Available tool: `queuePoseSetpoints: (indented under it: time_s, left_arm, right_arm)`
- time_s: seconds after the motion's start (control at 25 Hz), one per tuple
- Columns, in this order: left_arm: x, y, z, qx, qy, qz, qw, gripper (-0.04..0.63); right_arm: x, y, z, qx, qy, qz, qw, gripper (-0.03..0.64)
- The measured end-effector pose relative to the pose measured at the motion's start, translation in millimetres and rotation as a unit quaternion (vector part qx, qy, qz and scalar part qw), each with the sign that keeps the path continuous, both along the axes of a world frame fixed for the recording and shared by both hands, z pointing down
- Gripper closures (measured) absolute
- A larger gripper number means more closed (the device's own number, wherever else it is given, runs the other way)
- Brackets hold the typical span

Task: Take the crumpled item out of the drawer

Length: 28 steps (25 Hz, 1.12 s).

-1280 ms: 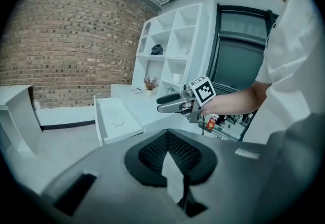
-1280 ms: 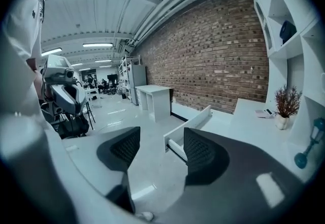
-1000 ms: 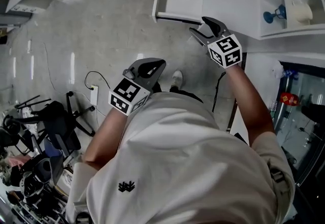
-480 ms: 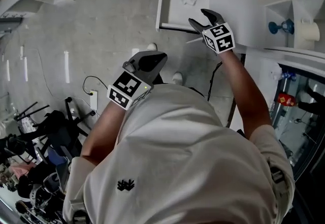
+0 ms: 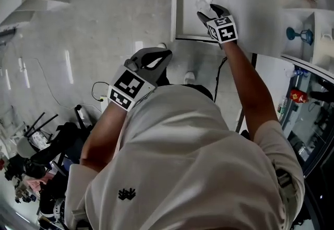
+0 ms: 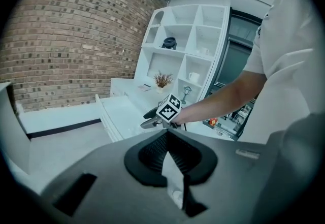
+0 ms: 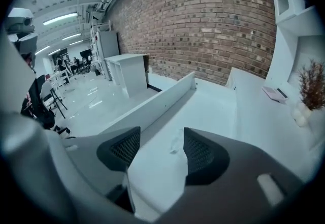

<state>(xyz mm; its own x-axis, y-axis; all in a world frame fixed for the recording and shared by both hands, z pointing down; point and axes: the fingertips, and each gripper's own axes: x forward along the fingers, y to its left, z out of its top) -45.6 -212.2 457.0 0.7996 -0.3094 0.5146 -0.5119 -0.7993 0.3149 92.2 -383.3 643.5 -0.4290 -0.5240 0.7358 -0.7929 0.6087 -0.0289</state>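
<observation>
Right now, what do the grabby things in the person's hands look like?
The left gripper and right gripper are dark grey plastic, each with black ribbed pads and a white cube of black square markers. The person wears a white short-sleeved T-shirt with a small black logo.

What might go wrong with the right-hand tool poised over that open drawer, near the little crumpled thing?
1. The crumpled item is small and lies low on the floor of the drawer, so the open fingers of the right gripper might close above it or scrape the floor.
2. It looks light, so a nudge from one finger could push it away instead of catching it.
3. The drawer's side wall stands near one finger, so a bump seems possible.
</observation>
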Motion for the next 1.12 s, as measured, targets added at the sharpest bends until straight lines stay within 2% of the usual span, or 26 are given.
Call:
queuePoseSetpoints:
  time_s: [0.36,0.76,0.96,1.12]
  left_arm:
    - [-26,-58,16,-0.018,0.000,0.015,0.9997,0.589]
    - [-39,-89,40,-0.039,-0.002,0.027,0.9989,0.589]
    - [-42,-95,50,-0.049,-0.002,0.030,0.9984,0.589]
    - [-46,-101,54,-0.050,0.000,0.030,0.9983,0.589]
  right_arm:
    - [1,-44,69,-0.055,0.020,0.064,0.996,0.334]
    - [14,-63,130,-0.097,0.059,0.091,0.989,0.342]
    - [24,-64,144,-0.100,0.086,0.103,0.986,0.416]
    - [25,-65,145,-0.095,0.096,0.104,0.985,0.443]
